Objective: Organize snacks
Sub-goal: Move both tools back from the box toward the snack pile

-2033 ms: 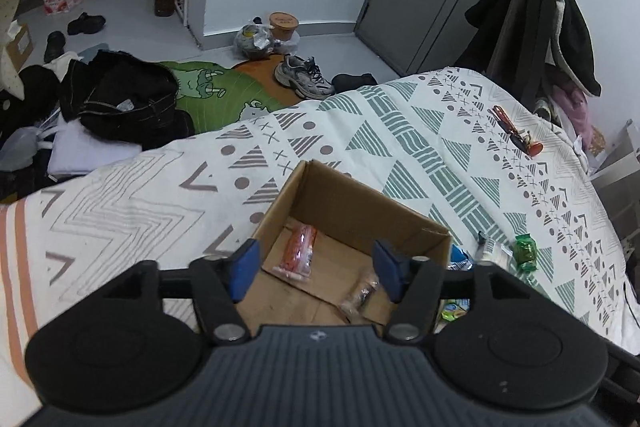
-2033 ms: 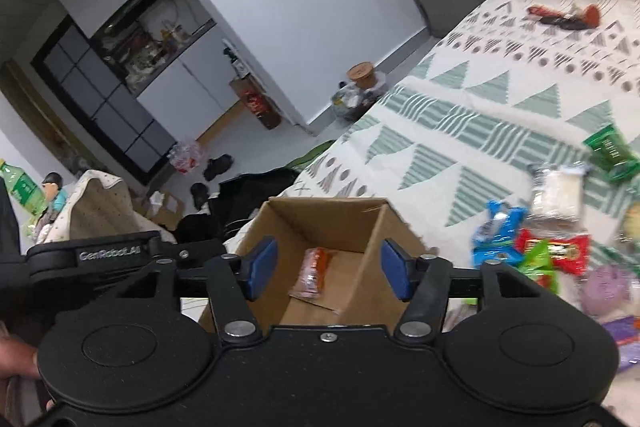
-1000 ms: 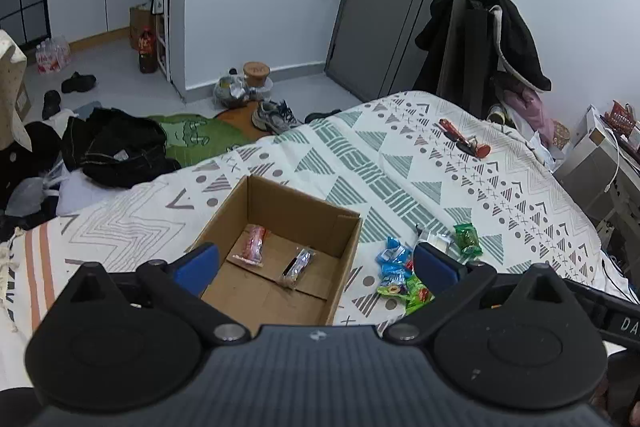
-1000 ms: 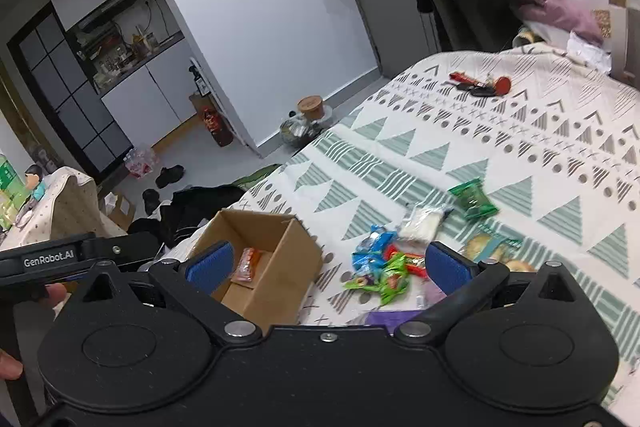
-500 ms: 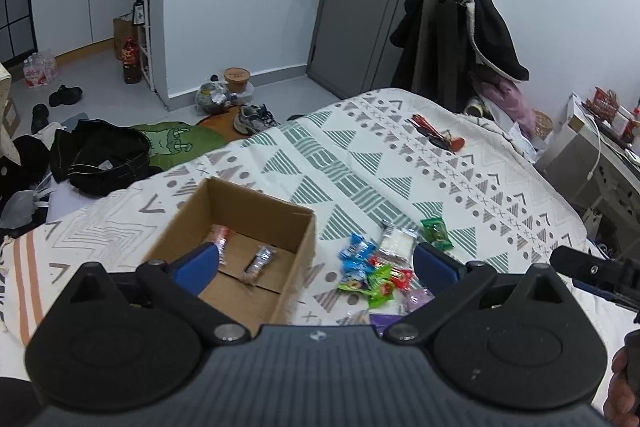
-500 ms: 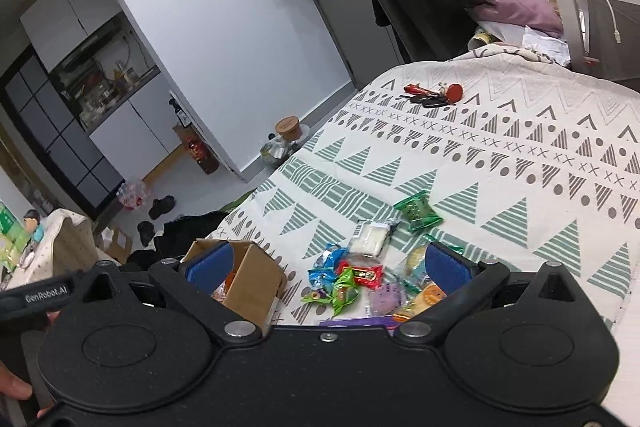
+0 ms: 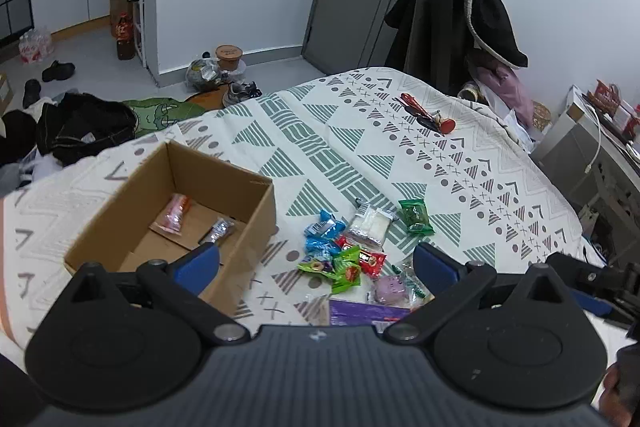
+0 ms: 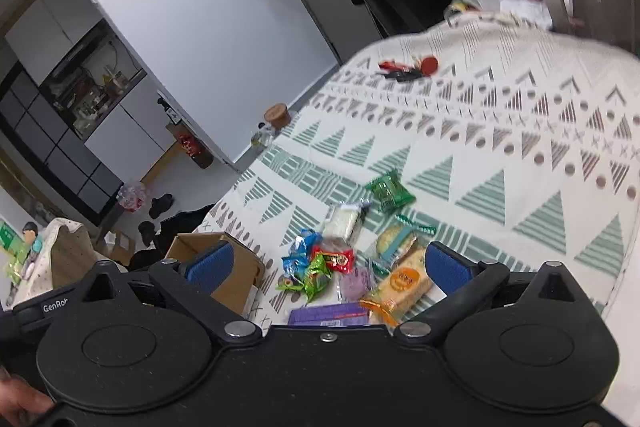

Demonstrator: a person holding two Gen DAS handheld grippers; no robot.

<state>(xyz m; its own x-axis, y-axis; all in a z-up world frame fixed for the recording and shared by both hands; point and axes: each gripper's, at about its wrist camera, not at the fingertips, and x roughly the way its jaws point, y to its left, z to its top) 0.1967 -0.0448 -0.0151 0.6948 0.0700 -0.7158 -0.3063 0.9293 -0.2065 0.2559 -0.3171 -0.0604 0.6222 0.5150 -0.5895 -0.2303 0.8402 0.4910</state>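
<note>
The left gripper's [image 7: 316, 265] body hides the near edge of the snacks [image 7: 352, 247], cutting off a purple pack [image 7: 366, 312]; the right view is blurred towards its far side. Both grippers are spread wide and hold nothing, the right gripper [image 8: 328, 263] hovering over the pile. The snacks lie loose on the bed [image 7: 460, 163], just right of the box [image 7: 248, 223]. Inside the box lie an orange packet [image 7: 172, 213] and a dark wrapped one [image 7: 218, 229], apart from each other. Keys [image 7: 426, 113] lie well beyond the box.
</note>
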